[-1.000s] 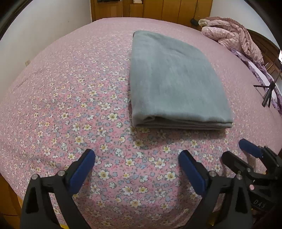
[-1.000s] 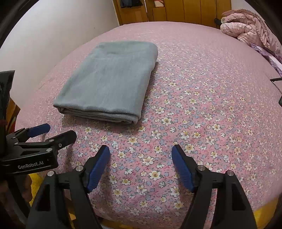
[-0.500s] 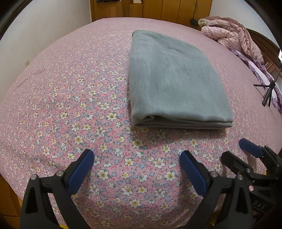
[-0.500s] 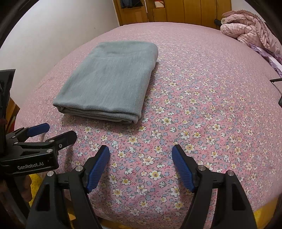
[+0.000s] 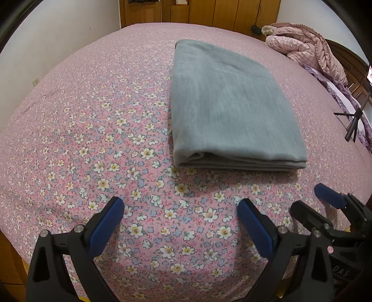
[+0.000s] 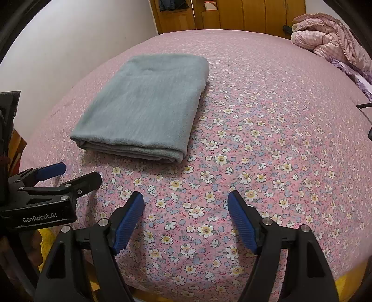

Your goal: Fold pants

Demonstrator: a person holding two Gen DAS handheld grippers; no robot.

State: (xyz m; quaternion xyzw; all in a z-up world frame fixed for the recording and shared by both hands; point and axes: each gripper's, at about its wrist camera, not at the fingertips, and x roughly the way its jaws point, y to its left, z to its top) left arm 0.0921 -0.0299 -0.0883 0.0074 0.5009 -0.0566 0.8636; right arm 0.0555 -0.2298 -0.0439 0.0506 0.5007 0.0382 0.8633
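The grey-blue pants [image 5: 227, 106] lie folded into a neat rectangle on the pink flowered bed [image 5: 93, 130]; they also show in the right wrist view [image 6: 148, 109]. My left gripper [image 5: 181, 204] is open and empty above the bed's near edge, short of the pants' layered near edge. My right gripper [image 6: 186, 197] is open and empty, to the right of the pants. Each gripper shows in the other's view, the right one [image 5: 311, 202] and the left one [image 6: 76, 173], both with jaws apart.
A crumpled pink quilt [image 5: 307, 48] lies at the bed's far right by a dark headboard. A black tripod [image 5: 353, 123] stands at the right. Wooden wardrobes [image 6: 232, 14] line the far wall. A white wall [image 6: 81, 46] runs along the left.
Both grippers have stayed open and nearly still. The views have shifted slightly, and the pants have not moved.
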